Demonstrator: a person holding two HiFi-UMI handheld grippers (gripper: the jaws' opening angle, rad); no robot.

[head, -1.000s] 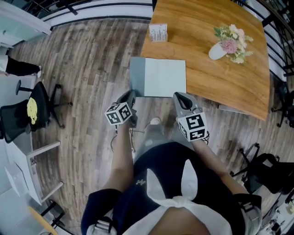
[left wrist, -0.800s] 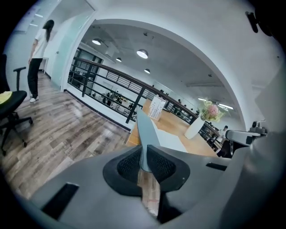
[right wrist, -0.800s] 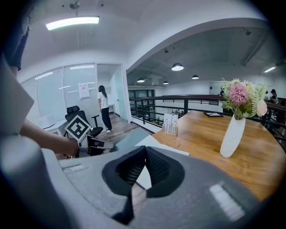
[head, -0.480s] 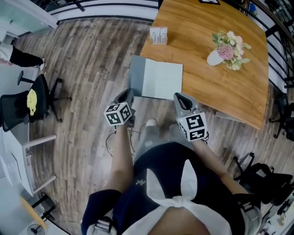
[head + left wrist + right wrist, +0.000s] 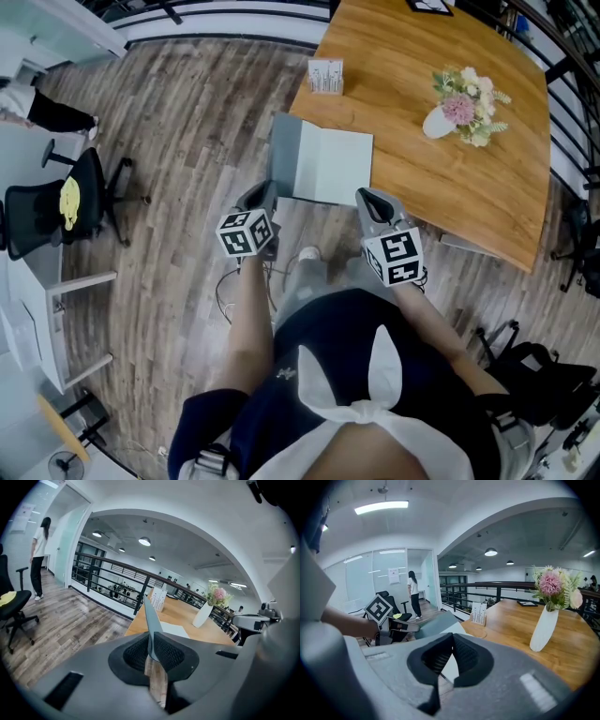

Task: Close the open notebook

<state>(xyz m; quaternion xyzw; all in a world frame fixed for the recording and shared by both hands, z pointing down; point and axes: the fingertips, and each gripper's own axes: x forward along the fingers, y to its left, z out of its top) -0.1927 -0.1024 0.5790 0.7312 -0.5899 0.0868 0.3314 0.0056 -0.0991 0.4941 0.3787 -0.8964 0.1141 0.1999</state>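
Note:
The notebook [image 5: 336,167] lies at the near left corner of the wooden table [image 5: 469,187], its white page facing up. Its grey cover [image 5: 284,155] stands raised along the left side. My left gripper [image 5: 265,195] is shut on that cover's near edge; in the left gripper view the cover [image 5: 151,618] rises edge-on from between the pads [image 5: 138,653]. My right gripper [image 5: 367,197] hovers by the notebook's near right corner, jaws shut with their tips together. The white page [image 5: 451,665] only shows through the gap below them.
On the table stand a small card holder [image 5: 325,75] and a white vase of flowers [image 5: 459,108]. A black office chair [image 5: 56,211] is on the wood floor at left, and a person [image 5: 38,557] stands far off. A railing runs behind the table.
The left gripper has risen a little with the grey cover, which now stands steeper. The right gripper has shifted only slightly.

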